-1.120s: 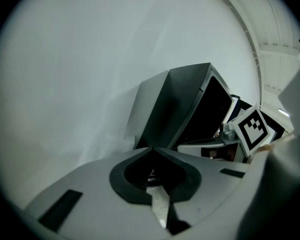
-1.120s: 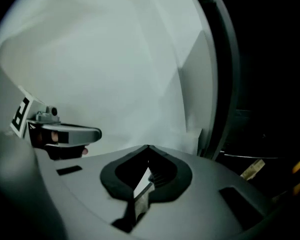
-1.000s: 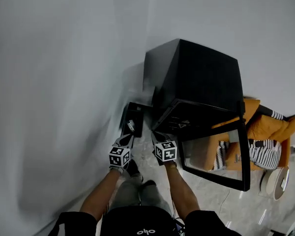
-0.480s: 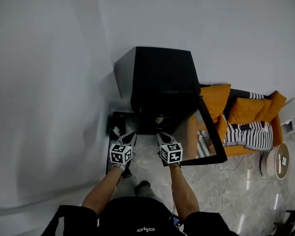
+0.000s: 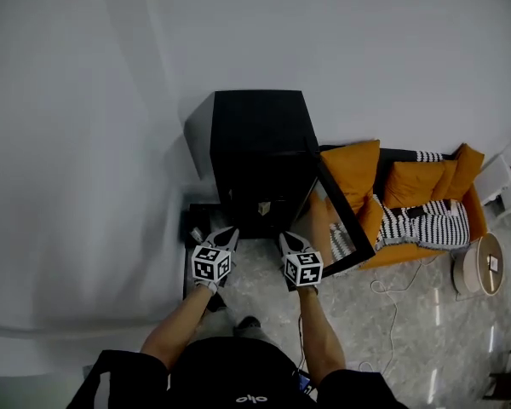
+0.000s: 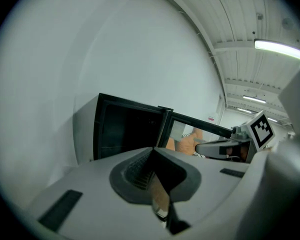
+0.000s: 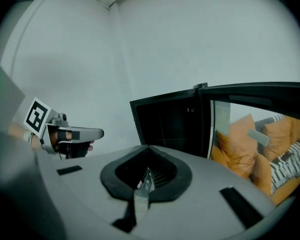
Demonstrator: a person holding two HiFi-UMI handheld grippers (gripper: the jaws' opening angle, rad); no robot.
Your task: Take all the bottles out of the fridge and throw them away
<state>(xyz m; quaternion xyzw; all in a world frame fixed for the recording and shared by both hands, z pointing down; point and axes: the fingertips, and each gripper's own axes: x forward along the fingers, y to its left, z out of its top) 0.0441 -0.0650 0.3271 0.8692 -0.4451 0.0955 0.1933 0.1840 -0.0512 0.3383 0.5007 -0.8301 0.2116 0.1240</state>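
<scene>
Left gripper view has the left hand-held gripper (image 6: 153,150) with its jaws drawn together along one seam and nothing between them. The right hand-held gripper (image 7: 147,147) is likewise closed tight and empty in its own view. In the head view the two are side by side, near each other but apart, in front of the person's body, both aimed toward the fridge (image 5: 257,139).

That fridge is a black cabinet on the floor (image 5: 392,331) against the white wall (image 5: 111,100), its glass door (image 5: 336,233) swung wide to the right. Its inside is dark. A small pale spot shows near the front, too small to name, and no bottles can be made out for certain in any view; any that remain must be inside that dark cabinet. Just left of the fridge a low dark box (image 5: 196,222) sits on the floor with something pale in it, perhaps the bin. Beyond the door is an orange sofa (image 5: 358,164).

As a judgement from the task alone, bottles will be smooth, round and possibly damp from the cold, so apt to slip or roll between two flat pads. Thin plastic would give under a hard squeeze, and glass would be heavier and break if dropped. Taking hold across the body, a little above the middle, with the bottle upright seems safest.
</scene>
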